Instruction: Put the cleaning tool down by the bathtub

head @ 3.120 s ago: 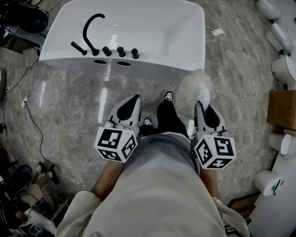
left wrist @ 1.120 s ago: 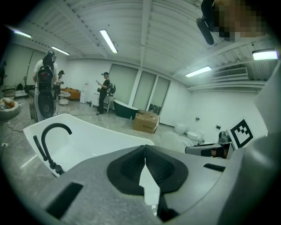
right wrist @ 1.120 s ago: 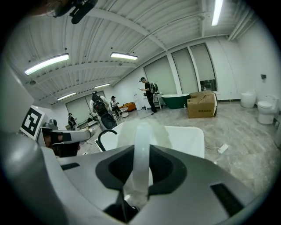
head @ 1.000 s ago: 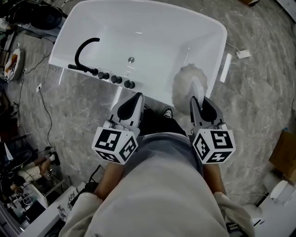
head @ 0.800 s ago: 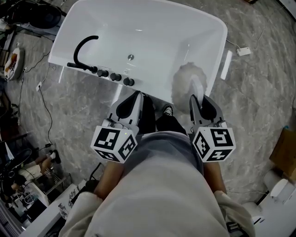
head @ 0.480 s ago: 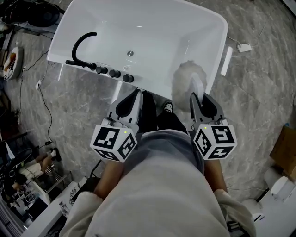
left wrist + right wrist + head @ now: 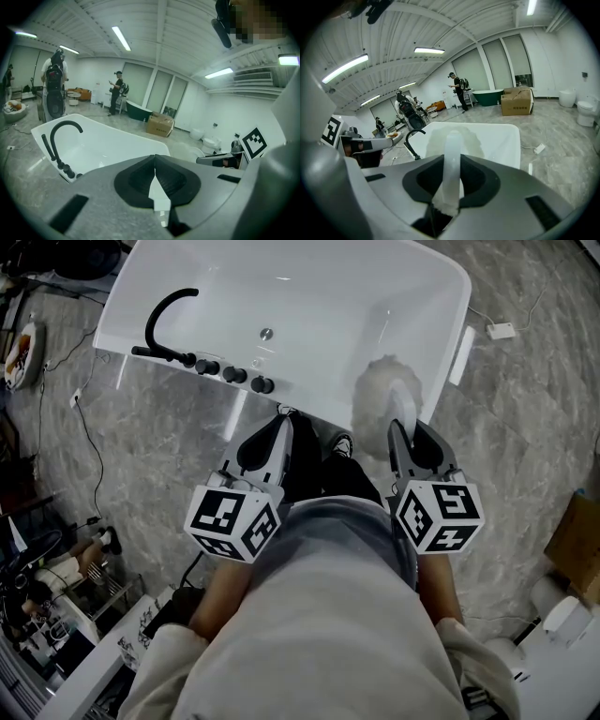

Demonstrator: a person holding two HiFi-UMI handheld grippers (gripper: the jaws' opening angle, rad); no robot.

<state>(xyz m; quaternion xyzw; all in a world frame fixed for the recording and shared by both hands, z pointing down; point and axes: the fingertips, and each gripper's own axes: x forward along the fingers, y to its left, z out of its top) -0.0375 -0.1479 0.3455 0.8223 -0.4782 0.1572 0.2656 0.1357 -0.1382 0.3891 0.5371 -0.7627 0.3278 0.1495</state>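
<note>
Cleaning tool (image 7: 395, 405) is in the right gripper (image 7: 404, 427), not set down. Its white handle (image 7: 451, 164) is clamped between the jaws. The pale fluffy head (image 7: 375, 390) sticks out toward 12 o'clock and overlaps the near right corner of the bathtub (image 7: 319, 292) in the head view. Whether it touches the rim, we cannot tell.

Left to right now. At 9 o'clock we see grey marbled floor (image 7: 150, 446), with clutter at the frame edge too small to name. At 10 to 11 o'clock a black arched faucet (image 7: 161, 320) stands on the tub's near-left rim, with a row of black knobs (image 7: 232, 375) just beside it.

Left gripper (image 7: 279, 420) sits left of centre and points to 12 o'clock at the tub's near wall. In the left gripper view its jaws meet at the tip with nothing between them, so it is clenched and empty. Its marker cube (image 7: 233, 522) is at 7 o'clock from the tips. Dark legs (image 7: 342, 479) and a shoe (image 7: 342, 443) show between the two grippers.

We put the right gripper at 1 o'clock from centre. Its jaws have just been closing a bit, with the handle between them and the pads pressing on it.

At 2 o'clock a white plug block (image 7: 500, 331) with its cord lies on the floor, well apart from the tub. The right gripper view also shows a cardboard box (image 7: 516, 101) and people (image 7: 458, 90) far back in the room.
</note>
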